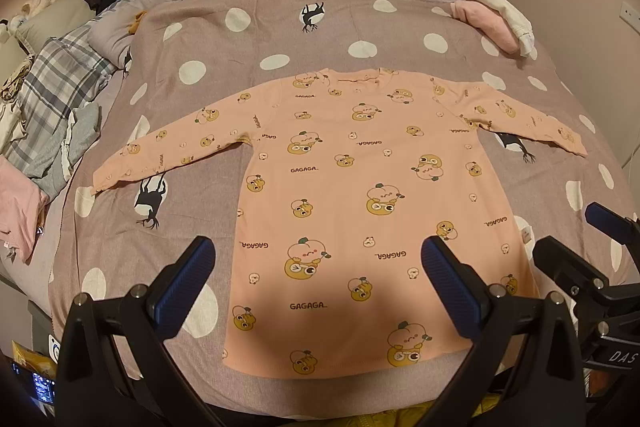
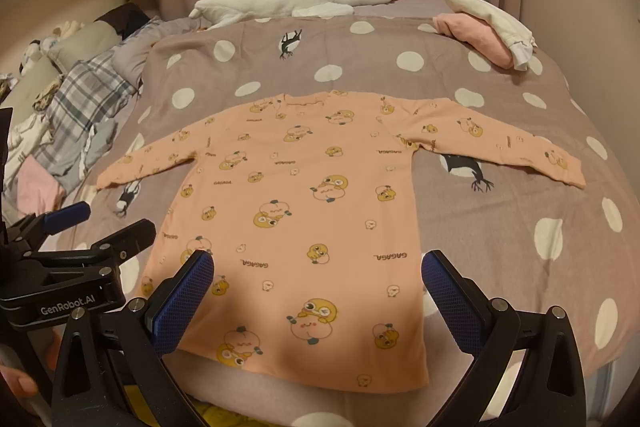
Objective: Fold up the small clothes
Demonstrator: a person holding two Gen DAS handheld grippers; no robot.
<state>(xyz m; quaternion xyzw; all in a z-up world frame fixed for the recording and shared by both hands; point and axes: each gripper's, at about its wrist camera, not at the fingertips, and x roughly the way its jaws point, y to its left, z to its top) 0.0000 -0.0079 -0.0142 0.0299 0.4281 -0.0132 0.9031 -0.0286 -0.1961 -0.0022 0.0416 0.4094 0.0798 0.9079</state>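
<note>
With the peach shirt [image 1: 360, 195] lying flat at frame centre on the spotted bedspread [image 1: 240, 39], sleeves spread, both the left gripper [image 1: 318, 283] and right gripper [image 2: 318, 291] hover spread wide and empty above its hem, so a pinch could snag the bedspread underneath too.

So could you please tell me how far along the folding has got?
Done: the peach long-sleeved cartoon-print shirt lies spread flat on the polka-dot bedspread, sleeves out. In hand: nothing; the left tongs and right tongs are open above its hem. Left: every fold.
</note>
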